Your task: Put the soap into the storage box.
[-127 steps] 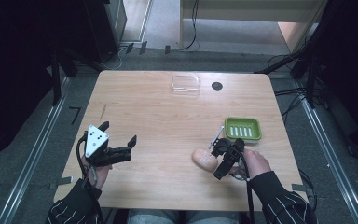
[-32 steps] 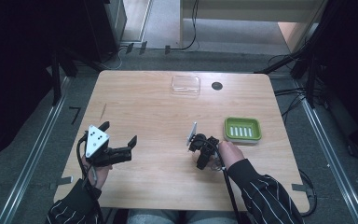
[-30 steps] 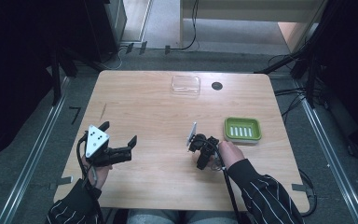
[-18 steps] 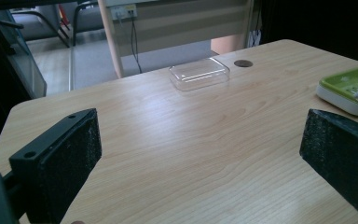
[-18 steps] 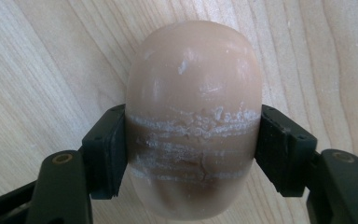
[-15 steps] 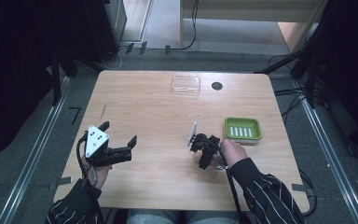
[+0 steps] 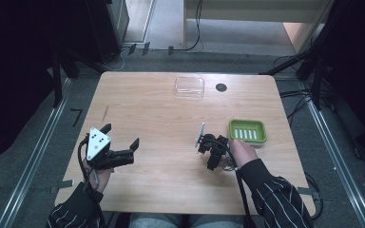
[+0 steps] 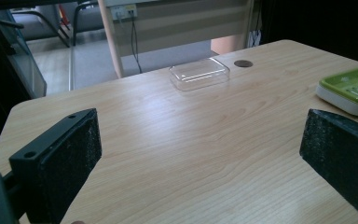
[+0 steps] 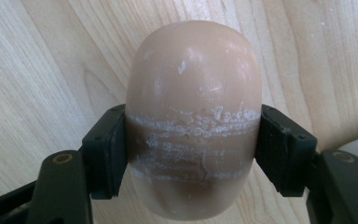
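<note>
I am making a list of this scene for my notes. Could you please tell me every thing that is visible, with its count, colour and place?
soap bar: 1, beige-pink, clamped between the jaws of the right gripper, over the table.
soap dish: 1, green on a white base, right part of the table, beside the right gripper.
clear lid: 1, transparent, far middle of the table.
round hole: 1, dark, right of the clear lid.
table: 1, light wood.
left gripper: 1, black, jaws open, near left of the table.
right gripper: 1, black, shut on the soap bar.

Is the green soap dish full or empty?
Empty. The green soap dish shows bare ridges; the soap sits clamped in the right tongs.
</note>
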Demonstrator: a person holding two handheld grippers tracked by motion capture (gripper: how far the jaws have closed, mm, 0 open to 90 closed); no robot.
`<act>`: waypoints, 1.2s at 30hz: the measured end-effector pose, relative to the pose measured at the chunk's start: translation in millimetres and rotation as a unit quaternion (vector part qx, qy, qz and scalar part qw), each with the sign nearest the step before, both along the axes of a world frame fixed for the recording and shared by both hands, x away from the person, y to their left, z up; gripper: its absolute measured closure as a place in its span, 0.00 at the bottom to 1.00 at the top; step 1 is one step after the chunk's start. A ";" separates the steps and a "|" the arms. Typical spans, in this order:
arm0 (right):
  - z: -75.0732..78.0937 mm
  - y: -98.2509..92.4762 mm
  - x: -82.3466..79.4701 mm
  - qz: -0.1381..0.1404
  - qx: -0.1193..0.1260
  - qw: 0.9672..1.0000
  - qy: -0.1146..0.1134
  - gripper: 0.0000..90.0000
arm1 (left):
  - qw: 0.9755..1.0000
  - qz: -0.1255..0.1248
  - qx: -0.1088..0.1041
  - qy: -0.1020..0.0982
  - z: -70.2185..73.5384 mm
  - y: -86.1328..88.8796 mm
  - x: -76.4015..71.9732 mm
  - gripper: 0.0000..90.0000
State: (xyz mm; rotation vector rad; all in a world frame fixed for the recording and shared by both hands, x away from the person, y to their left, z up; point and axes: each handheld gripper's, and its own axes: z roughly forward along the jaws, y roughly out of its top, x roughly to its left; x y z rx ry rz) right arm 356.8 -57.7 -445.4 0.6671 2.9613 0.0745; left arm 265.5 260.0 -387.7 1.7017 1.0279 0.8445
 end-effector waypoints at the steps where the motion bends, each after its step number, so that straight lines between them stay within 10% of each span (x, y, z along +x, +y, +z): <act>1: 0.0 0.0 0.0 0.000 0.000 1.000 0.000 0.37 | 1.000 0.000 0.000 0.000 -0.1 0.1 0.0 0.00; 36: 13.8 -34.8 3.5 0.008 -0.011 1.000 0.000 0.38 | 1.000 0.000 0.000 0.000 0.0 0.2 0.0 0.00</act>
